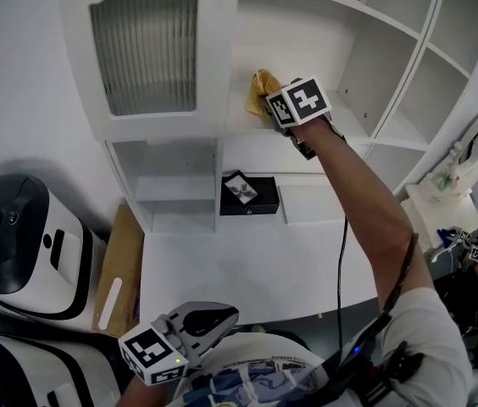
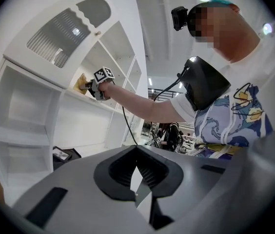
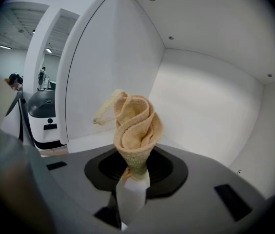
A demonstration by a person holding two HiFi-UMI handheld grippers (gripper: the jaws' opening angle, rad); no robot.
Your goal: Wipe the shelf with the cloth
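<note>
No word, brand or number could be read in any view. The marker cube and the other cube bore only black-and-white squares. The label on the black box was too small to read.

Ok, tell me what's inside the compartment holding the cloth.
Only the cloth, pinched by the right gripper, between bare white walls. The gripper hides whatever lies directly beneath.

The white shelf is a bare board in an open bay, with a wall at its back and right. The cloth is at its left end, just beside the cabinet door; whether it touches the board cannot be told. Below, a white desk runs under the unit. A black box lies at the desk's back edge, with a pale card on its lid. Left of the box, two small shelves hold nothing. A wooden board lies along the desk's left side.
</note>
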